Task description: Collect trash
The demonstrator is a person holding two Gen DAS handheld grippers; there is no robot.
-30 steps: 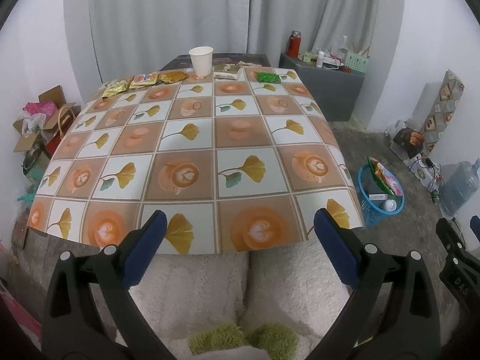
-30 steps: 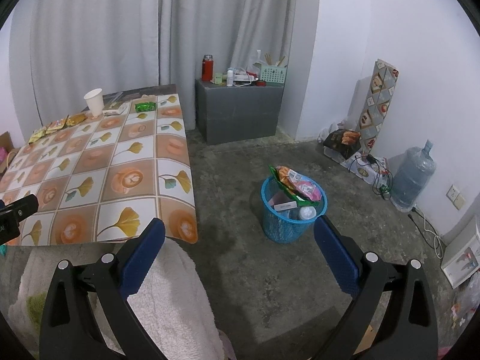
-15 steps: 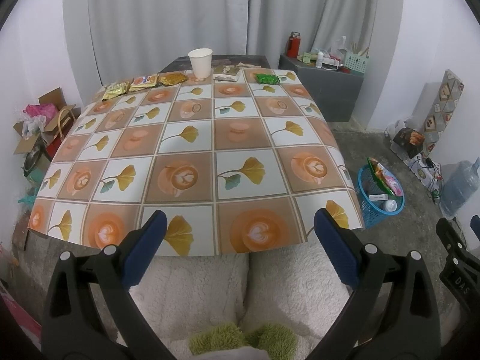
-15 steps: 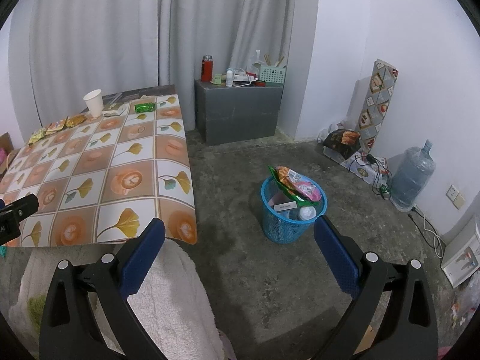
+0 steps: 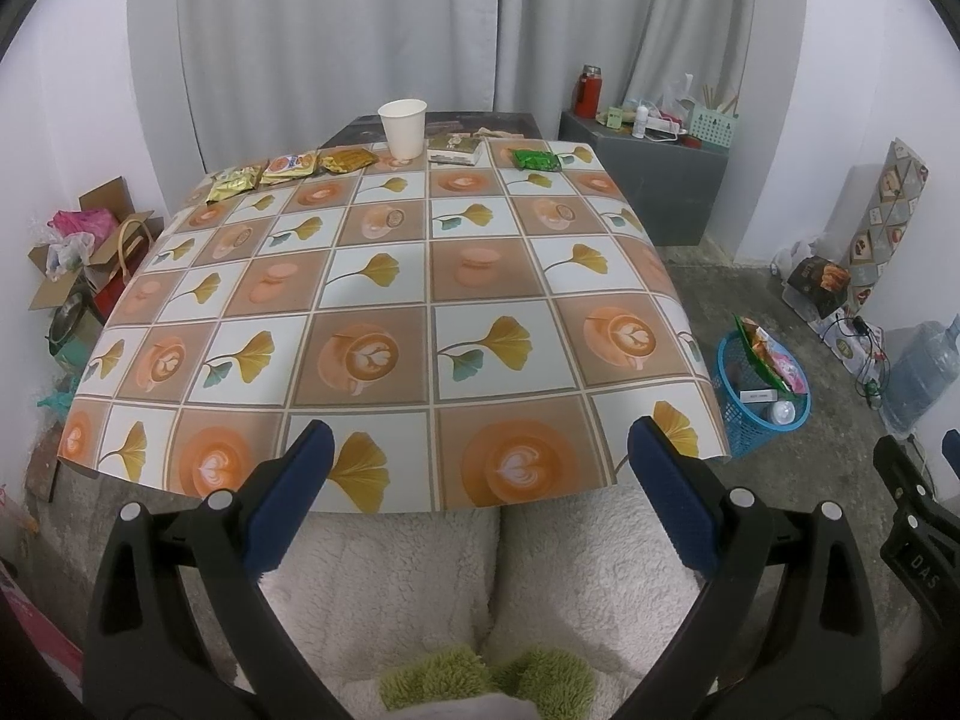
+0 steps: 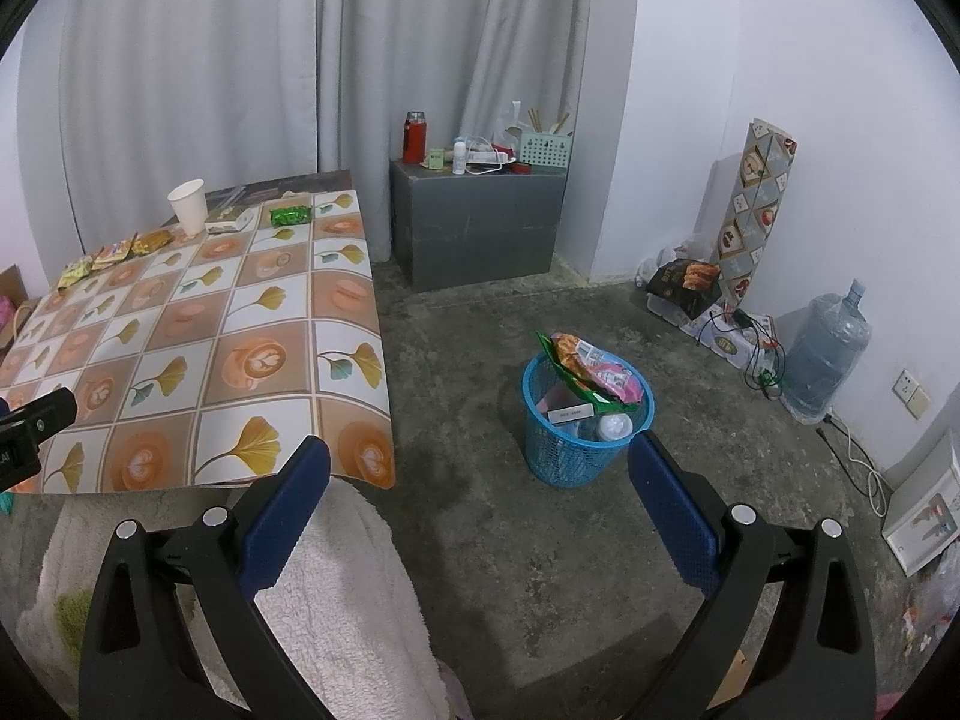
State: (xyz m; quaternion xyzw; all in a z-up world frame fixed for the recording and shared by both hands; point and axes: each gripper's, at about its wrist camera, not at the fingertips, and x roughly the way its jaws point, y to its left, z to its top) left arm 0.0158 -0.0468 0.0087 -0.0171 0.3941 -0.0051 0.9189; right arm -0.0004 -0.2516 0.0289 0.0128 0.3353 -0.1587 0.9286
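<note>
A table with a patterned cloth [image 5: 384,312] carries trash along its far edge: a white paper cup [image 5: 402,128], three snack packets [image 5: 288,167], a flat carton [image 5: 454,150] and a green packet [image 5: 536,159]. A blue basket [image 6: 585,420] with wrappers and a bottle stands on the floor right of the table; it also shows in the left wrist view [image 5: 759,396]. My left gripper [image 5: 480,504] is open and empty at the table's near edge. My right gripper [image 6: 480,504] is open and empty above the floor, short of the basket.
A grey cabinet [image 6: 474,228] with a red flask stands behind the table's right corner. A water jug [image 6: 825,354], cables and boxes line the right wall. Cardboard boxes and bags [image 5: 84,258] sit left of the table. A white fleece lap [image 5: 480,570] is below the grippers.
The left wrist view has risen and tilted slightly, so the table looks a little lower and nearer. The right gripper and the objects have barely moved.
</note>
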